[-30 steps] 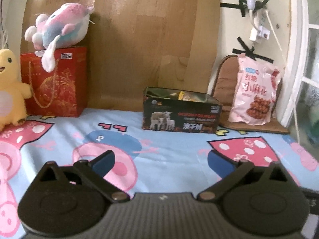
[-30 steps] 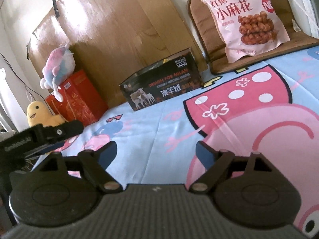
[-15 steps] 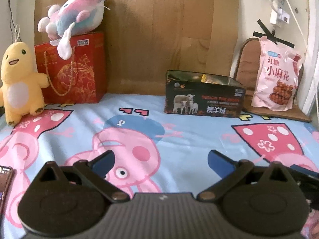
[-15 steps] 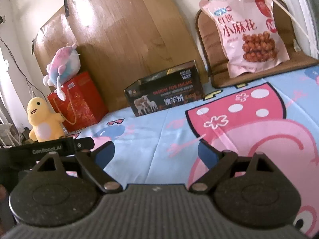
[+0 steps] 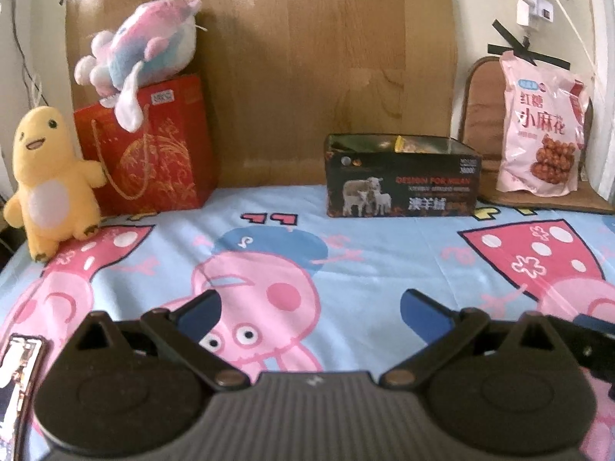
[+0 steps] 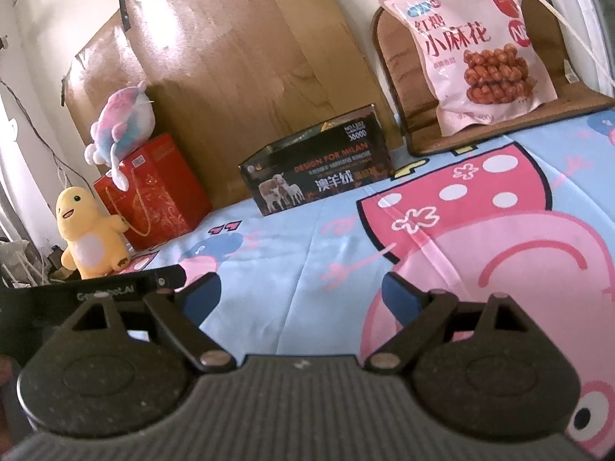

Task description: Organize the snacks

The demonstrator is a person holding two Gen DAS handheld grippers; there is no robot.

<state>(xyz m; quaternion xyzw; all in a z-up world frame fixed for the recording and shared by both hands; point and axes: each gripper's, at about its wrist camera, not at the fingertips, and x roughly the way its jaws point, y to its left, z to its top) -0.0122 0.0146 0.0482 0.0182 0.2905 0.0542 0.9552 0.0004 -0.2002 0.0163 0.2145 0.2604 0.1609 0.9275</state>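
Observation:
A black open-top box (image 5: 401,180) with sheep pictures stands at the back of the bed, with snack packets showing inside it; it also shows in the right wrist view (image 6: 319,176). A pink snack bag (image 5: 542,134) leans upright on a brown cushion at the far right, also in the right wrist view (image 6: 469,50). My left gripper (image 5: 311,311) is open and empty, well in front of the box. My right gripper (image 6: 303,296) is open and empty above the sheet.
A red gift bag (image 5: 150,150) with a pastel plush (image 5: 142,53) on top stands back left, beside a yellow plush (image 5: 50,184). A brown board (image 5: 307,57) leans on the wall. The cartoon sheet (image 5: 307,253) covers the bed. A dark object (image 5: 19,376) lies at the left edge.
Both grippers have pulled back from the box and the left view has swung left, so the box and snack bag look farther off. Both stay open.

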